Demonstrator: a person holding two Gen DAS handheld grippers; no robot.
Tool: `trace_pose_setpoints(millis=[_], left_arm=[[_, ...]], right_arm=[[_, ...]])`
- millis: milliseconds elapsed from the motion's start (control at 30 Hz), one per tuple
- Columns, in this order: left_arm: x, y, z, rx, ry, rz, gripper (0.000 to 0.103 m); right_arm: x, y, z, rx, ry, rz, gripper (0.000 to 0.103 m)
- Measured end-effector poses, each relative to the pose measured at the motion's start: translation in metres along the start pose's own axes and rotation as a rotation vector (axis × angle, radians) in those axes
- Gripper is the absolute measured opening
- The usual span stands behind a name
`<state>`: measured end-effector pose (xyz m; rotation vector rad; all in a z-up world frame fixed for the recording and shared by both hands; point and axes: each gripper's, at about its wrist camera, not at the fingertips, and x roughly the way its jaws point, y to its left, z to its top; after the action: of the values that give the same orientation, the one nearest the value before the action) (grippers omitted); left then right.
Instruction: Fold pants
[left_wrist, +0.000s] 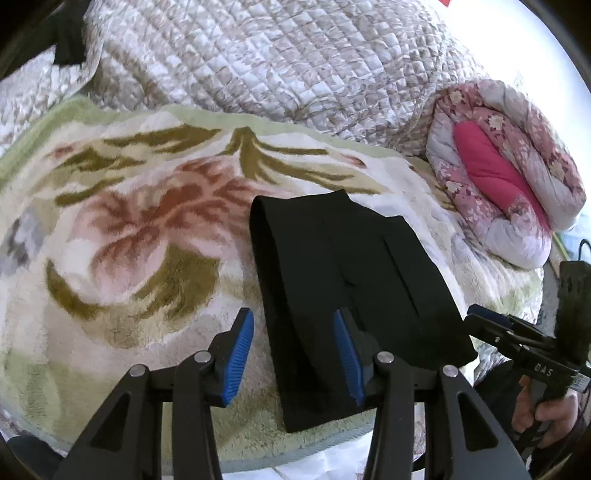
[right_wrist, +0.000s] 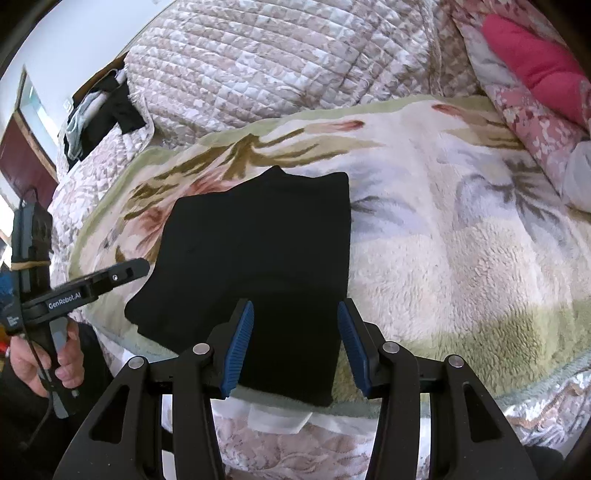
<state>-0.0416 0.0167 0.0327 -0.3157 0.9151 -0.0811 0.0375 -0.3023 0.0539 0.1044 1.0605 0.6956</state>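
Black pants (left_wrist: 351, 288) lie folded in a compact stack on a fluffy floral blanket (left_wrist: 140, 229) on the bed; they also show in the right wrist view (right_wrist: 258, 266). My left gripper (left_wrist: 293, 358) is open and empty, just above the near left part of the pants. My right gripper (right_wrist: 295, 347) is open and empty, over the pants' near edge. The right gripper shows at the right of the left wrist view (left_wrist: 491, 325), the left gripper at the left of the right wrist view (right_wrist: 136, 269).
A quilted beige cover (left_wrist: 258, 55) is piled at the back. A rolled pink floral quilt (left_wrist: 506, 184) lies at the right. Dark clothes (right_wrist: 99, 114) hang at the far left. The blanket's near edge (right_wrist: 480, 384) runs along the bed front.
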Motion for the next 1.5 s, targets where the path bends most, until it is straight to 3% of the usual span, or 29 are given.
trace_pose_setpoints(millis=[200,433,767,833,933,967,1067,1233,1500], left_arm=[[0.026,0.019,0.004,-0.089,0.043,-0.072,0.049],[0.052,0.023,0.010,-0.120,0.030,-0.198,0.065],[0.045,0.011,-0.007,-0.079,0.022,-0.214,0.066],[0.050,0.012,-0.001,-0.097,0.015,-0.213,0.065],[0.055,0.009,0.009,-0.090,0.017,-0.185,0.052],[0.053,0.006,0.011,-0.082,0.018,-0.187,0.041],[0.042,-0.003,0.012,-0.049,0.005,-0.175,0.031],[0.026,-0.002,0.029,-0.038,-0.035,-0.178,0.028],[0.024,0.016,0.092,0.015,-0.119,-0.119,0.025]], right_arm=[[0.027,-0.025,0.012,0.100,0.038,0.081,0.048],[0.050,-0.037,0.025,0.184,0.036,0.181,0.050],[0.052,-0.037,0.020,0.206,0.042,0.255,0.046],[0.056,-0.033,0.025,0.186,0.046,0.231,0.037],[0.055,-0.029,0.030,0.181,0.044,0.226,0.018],[0.053,-0.027,0.031,0.174,0.036,0.234,0.018],[0.044,-0.016,0.040,0.146,0.014,0.243,0.017],[0.041,-0.001,0.067,0.109,-0.022,0.275,0.017],[0.073,0.013,0.127,0.078,-0.062,0.306,0.017]])
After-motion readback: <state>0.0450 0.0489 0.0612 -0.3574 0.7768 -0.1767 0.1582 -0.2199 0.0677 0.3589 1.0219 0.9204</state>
